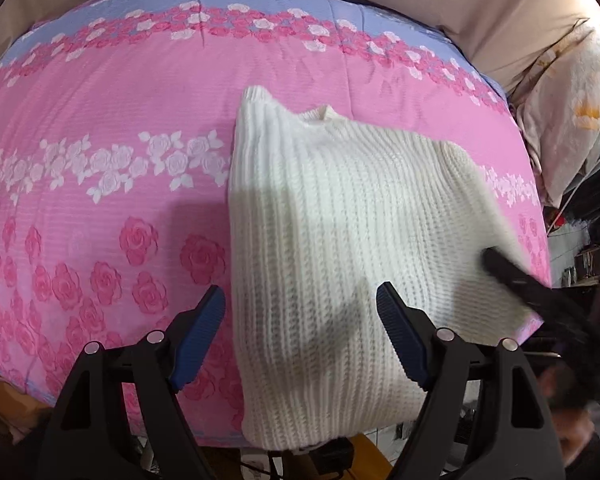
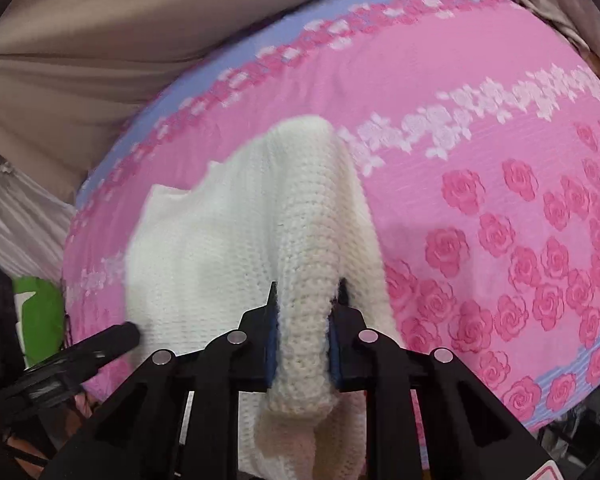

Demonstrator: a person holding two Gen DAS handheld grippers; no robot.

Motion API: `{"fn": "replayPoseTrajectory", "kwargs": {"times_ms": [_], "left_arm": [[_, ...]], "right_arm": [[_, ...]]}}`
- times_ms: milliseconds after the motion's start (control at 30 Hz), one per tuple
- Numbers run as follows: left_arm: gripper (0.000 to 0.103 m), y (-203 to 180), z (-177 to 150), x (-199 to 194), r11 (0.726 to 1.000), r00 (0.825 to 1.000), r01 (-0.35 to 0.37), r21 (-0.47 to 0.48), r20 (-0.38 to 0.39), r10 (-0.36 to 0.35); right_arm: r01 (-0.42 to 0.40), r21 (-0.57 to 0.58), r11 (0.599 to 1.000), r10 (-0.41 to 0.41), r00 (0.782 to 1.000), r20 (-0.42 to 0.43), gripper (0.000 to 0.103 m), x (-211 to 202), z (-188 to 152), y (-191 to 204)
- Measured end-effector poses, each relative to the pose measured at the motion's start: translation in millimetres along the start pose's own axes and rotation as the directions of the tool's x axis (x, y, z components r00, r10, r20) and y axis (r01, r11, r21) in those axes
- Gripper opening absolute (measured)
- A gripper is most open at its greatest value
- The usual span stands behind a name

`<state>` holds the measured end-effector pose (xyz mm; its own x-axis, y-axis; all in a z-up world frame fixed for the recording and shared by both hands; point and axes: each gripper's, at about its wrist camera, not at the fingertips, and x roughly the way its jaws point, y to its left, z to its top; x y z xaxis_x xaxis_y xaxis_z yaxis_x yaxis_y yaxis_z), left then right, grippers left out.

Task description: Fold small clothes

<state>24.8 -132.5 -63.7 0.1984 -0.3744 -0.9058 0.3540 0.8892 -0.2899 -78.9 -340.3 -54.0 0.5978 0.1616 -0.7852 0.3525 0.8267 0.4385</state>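
A white knit sweater point(image 1: 332, 240) lies on the pink floral bedspread point(image 1: 100, 184), collar at the far end, its near hem hanging over the bed's front edge. My left gripper point(image 1: 300, 312) is open, its blue-padded fingers apart over the sweater's near left part, holding nothing. My right gripper point(image 2: 306, 300) is shut on a thick rolled sleeve of the sweater point(image 2: 312, 248) and holds it lifted above the body point(image 2: 204, 248). In the left wrist view the right gripper point(image 1: 540, 292) shows as a blurred black shape at the sweater's right edge.
The bed has a blue floral border point(image 1: 220, 0) at the far side and beige fabric point(image 1: 500, 8) behind it. A pale printed quilt point(image 1: 572, 112) hangs at the right. A green item point(image 2: 40, 312) lies beside the bed. Cables lie on the floor below the front edge.
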Motion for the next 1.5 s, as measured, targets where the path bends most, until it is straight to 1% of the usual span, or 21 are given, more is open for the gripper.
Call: {"fn": "replayPoseTrajectory", "kwargs": {"times_ms": [67, 133, 167, 200, 233, 267, 333, 400, 533, 733, 767, 800, 867, 933, 1033, 1167, 1233, 1300, 1333, 1400, 1500], "left_arm": [[0.076, 1, 5, -9, 1.0, 1.0, 0.006, -0.009, 0.031, -0.006], [0.079, 2, 7, -12, 1.0, 0.999, -0.015, -0.008, 0.05, 0.015], [0.079, 3, 7, -9, 1.0, 0.999, -0.026, -0.006, 0.045, 0.026], [0.079, 4, 6, -4, 0.999, 0.999, -0.033, -0.007, 0.025, 0.033], [0.079, 5, 4, 2, 0.999, 0.999, -0.031, -0.006, 0.007, 0.031], [0.079, 5, 2, 6, 0.999, 0.999, -0.034, -0.004, 0.0, 0.034], [0.079, 8, -3, 12, 0.999, 0.999, -0.052, 0.0, -0.004, 0.052], [0.08, 13, -7, 17, 0.999, 0.999, -0.049, -0.016, -0.002, 0.049], [0.089, 26, -10, 31, 0.994, 0.999, 0.029, -0.101, -0.025, -0.032], [0.094, 43, -10, 60, 0.953, 0.979, 0.168, -0.251, -0.074, -0.192], [0.094, 46, -11, 64, 0.938, 0.972, 0.191, -0.289, -0.081, -0.223], [0.089, 47, -11, 65, 0.928, 0.966, 0.209, -0.309, -0.08, -0.244], [0.075, 41, -9, 60, 0.928, 0.966, 0.215, -0.306, -0.075, -0.248], [0.053, 29, -7, 46, 0.933, 0.967, 0.225, -0.281, -0.05, -0.249], [0.049, 1, -2, 11, 0.939, 0.96, 0.276, -0.205, 0.008, -0.28], [0.053, -39, -2, -5, 0.953, 0.956, 0.292, -0.084, 0.037, -0.29], [0.061, -52, -5, 11, 0.966, 0.967, 0.255, -0.045, 0.011, -0.255], [0.062, -55, -13, 33, 0.985, 0.986, 0.165, -0.049, -0.033, -0.166], [0.066, -50, -16, 38, 0.988, 0.989, 0.135, -0.071, -0.045, -0.138], [0.073, -34, -23, 39, 0.977, 0.985, 0.159, -0.142, -0.043, -0.166], [0.087, -11, -26, 38, 0.959, 0.982, 0.176, -0.222, -0.029, -0.187]], "right_arm": [[-0.093, -0.057, 0.994, 0.098, 0.991, 0.091, 0.017, -31, 6, 17], [-0.071, -0.075, 0.995, 0.078, 0.992, 0.099, 0.018, -31, 5, 16], [-0.034, -0.073, 0.997, 0.038, 0.998, 0.055, 0.02, -16, 1, 7], [0.056, -0.073, 0.996, -0.059, 0.998, -0.036, 0.021, 11, -8, -8], [0.139, -0.066, 0.988, -0.146, 0.983, -0.112, 0.022, 31, -16, -23], [0.158, -0.03, 0.987, -0.161, 0.974, -0.16, 0.024, 41, -23, -34], [0.126, 0.027, 0.992, -0.122, 0.987, -0.104, 0.034, 24, -26, -37], [0.151, 0.013, 0.988, -0.15, 0.987, -0.066, 0.063, 11, -25, -33], [0.149, -0.008, 0.989, -0.149, 0.977, -0.151, 0.068, 35, -25, -42], [0.035, 0.129, 0.991, -0.005, 0.974, -0.226, 0.08, 64, -26, -61], [0.025, 0.142, 0.989, 0.008, 0.973, -0.229, 0.08, 66, -25, -62], [0.015, 0.148, 0.989, 0.018, 0.976, -0.219, 0.072, 65, -24, -63], [-0.016, 0.144, 0.989, 0.045, 0.979, -0.199, 0.049, 60, -21, -61], [-0.048, 0.129, 0.99, 0.068, 0.985, -0.156, 0.038, 44, -14, -55], [-0.09, 0.079, 0.993, 0.094, 0.994, -0.051, 0.03, 0, -3, -44], [-0.022, -0.015, 1.0, 0.023, 0.998, 0.064, 0.021, -51, 7, -41], [0.036, -0.019, 0.999, -0.036, 0.999, 0.014, 0.024, -45, 6, -60], [0.108, 0.047, 0.993, -0.104, 0.99, -0.096, 0.03, -22, -5, -90], [0.104, 0.087, 0.991, -0.092, 0.987, -0.131, 0.03, -15, -9, -102], [0.073, 0.151, 0.986, -0.054, 0.991, -0.126, 0.051, -10, -15, -108], [0.052, 0.159, 0.986, -0.037, 0.995, -0.096, 0.072, -9, -17, -111]]}}
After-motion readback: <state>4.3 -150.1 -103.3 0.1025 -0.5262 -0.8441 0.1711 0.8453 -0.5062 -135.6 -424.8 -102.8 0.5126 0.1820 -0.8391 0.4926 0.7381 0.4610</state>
